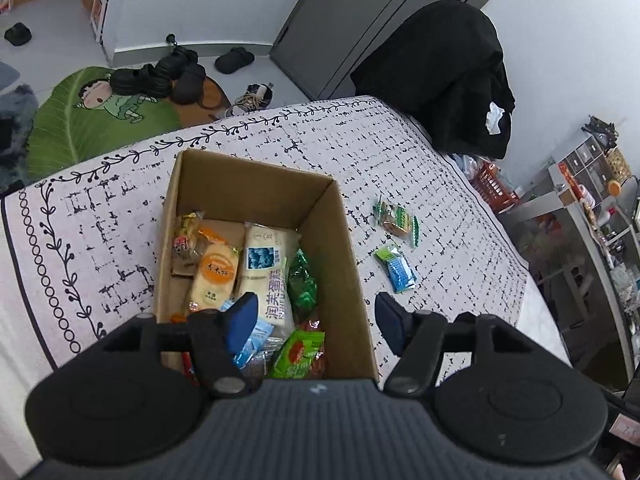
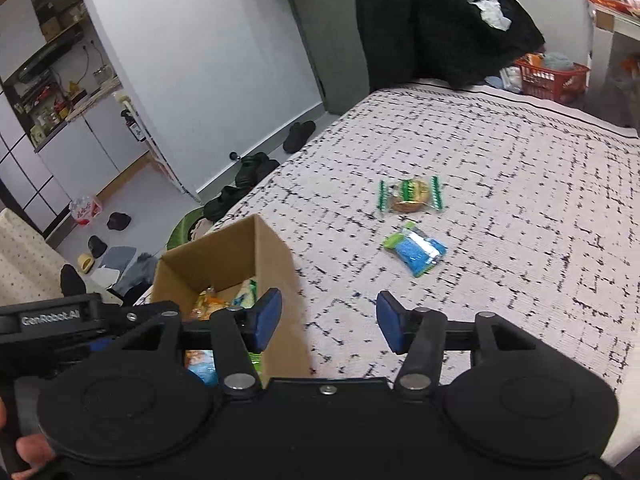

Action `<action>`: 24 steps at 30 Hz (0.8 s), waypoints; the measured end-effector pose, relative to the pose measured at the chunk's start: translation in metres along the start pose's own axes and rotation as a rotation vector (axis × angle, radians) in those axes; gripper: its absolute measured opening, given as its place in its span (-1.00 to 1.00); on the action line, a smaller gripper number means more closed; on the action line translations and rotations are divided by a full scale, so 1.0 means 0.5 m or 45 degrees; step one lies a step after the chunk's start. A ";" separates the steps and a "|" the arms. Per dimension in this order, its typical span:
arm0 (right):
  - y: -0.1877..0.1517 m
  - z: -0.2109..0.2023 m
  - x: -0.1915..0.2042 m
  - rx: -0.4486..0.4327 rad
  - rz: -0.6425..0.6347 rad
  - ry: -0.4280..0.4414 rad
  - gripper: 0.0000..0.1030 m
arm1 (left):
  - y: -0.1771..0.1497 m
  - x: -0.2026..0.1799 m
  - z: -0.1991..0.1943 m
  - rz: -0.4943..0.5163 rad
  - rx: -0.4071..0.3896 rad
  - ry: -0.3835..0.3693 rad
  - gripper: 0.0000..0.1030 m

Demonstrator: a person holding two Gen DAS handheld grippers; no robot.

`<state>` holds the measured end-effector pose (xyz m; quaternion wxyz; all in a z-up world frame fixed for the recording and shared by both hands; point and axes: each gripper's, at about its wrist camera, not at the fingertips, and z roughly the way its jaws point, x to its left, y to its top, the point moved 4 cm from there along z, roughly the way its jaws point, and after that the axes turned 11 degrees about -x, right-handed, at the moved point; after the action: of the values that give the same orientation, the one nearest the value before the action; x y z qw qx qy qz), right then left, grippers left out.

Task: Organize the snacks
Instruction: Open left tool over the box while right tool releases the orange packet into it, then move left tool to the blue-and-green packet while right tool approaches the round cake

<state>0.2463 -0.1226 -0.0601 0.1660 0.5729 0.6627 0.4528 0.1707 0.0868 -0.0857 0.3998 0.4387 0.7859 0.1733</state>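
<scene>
My cardboard box (image 1: pixel 256 216) sits open on the patterned counter (image 1: pixel 400 160), packed with wrapped snacks. Two more lie loose on the cloth: a green-ended biscuit pack (image 2: pixel 410 196) and a blue-and-green packet (image 2: pixel 418 252), near 12 o'clock of my right hand-held gripper (image 2: pixel 329 322). My left hand-held gripper (image 1: pixel 314 316) hangs over the box. Both stand open and hold nothing.

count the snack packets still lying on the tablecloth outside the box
2: a green-striped packet farther out, and a blue-and-green packet nearer the right claw. None seem hidden outside the cardboard box.
</scene>
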 end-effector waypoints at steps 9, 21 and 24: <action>0.003 0.009 -0.061 -0.002 0.027 -0.007 0.22 | -0.012 -0.065 0.024 0.086 0.012 0.014 0.39; 0.027 0.049 -0.143 0.001 0.020 0.015 0.22 | -0.014 -0.155 0.076 0.170 -0.001 0.045 0.40; 0.035 0.063 -0.168 0.005 0.028 0.031 0.22 | -0.010 -0.180 0.095 0.179 -0.003 0.054 0.40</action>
<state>0.3045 -0.1872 -0.0885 0.1517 0.5748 0.6592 0.4604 0.2316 0.0057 -0.0751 0.3705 0.4887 0.7612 0.2110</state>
